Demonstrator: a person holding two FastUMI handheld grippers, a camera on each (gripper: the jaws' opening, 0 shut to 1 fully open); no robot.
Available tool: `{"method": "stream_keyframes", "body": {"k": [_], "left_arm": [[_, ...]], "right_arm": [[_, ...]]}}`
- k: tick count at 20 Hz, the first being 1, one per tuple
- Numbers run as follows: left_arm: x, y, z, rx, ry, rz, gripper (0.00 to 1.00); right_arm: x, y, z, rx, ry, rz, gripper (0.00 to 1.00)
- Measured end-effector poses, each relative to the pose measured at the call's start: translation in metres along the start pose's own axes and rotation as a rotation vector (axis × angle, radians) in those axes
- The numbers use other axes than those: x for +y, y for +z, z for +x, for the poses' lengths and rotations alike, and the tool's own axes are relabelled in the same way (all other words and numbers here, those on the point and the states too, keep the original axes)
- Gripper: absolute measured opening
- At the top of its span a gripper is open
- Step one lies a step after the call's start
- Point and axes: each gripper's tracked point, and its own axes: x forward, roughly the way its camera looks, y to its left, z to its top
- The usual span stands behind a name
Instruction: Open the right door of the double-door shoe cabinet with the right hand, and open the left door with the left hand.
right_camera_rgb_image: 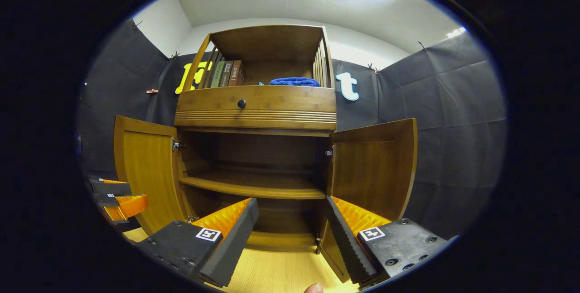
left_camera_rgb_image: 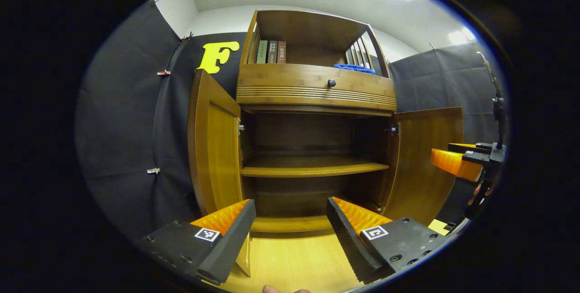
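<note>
- I find the double-door shoe cabinet (left_camera_rgb_image: 312, 103) standing on the pale wooden floor (left_camera_rgb_image: 294, 261) straight ahead of both cameras, against the black cloth wall.
- In the left gripper view I see the left door (left_camera_rgb_image: 213, 148) swung out toward the camera, its inner face turned toward the middle, and the right door (left_camera_rgb_image: 423, 161) swung out on the far side.
- In the right gripper view I see both doors standing open as well: the left door (right_camera_rgb_image: 145, 166) at the left and the right door (right_camera_rgb_image: 374, 166) nearer, at the right of centre.
- I note the lower compartment exposed, with one inner shelf (left_camera_rgb_image: 310, 166) across it and nothing I can make out on it.
- Above the doors I see a drawer front with a dark round knob (left_camera_rgb_image: 331, 83).
- On the open top shelf I record a row of upright books (left_camera_rgb_image: 271, 51) at the left and a folded blue cloth (left_camera_rgb_image: 355, 68) at the right.
- The left hand-held gripper (left_camera_rgb_image: 290, 220) has its fingers spread wide with nothing between them, set low in front of the cabinet opening and apart from both doors.
- The right hand-held gripper (right_camera_rgb_image: 290, 220) is likewise spread wide and empty, just in front of the right door's lower edge; I cannot tell if it touches.
- I also see the right hand-held gripper at the far right edge of the left gripper view, beyond the right door, with a hand (left_camera_rgb_image: 478, 191) holding it.
</note>
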Motion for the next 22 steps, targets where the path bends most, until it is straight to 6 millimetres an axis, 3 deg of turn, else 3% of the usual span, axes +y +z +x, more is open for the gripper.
{"method": "stream_keyframes", "body": {"k": [22], "left_arm": [[0.0023, 0.0037, -0.0072, -0.013, 0.014, -0.011, 0.98]], "right_arm": [[0.0014, 0.0054, -0.0081, -0.009, 0.01, -0.011, 0.95]]}}
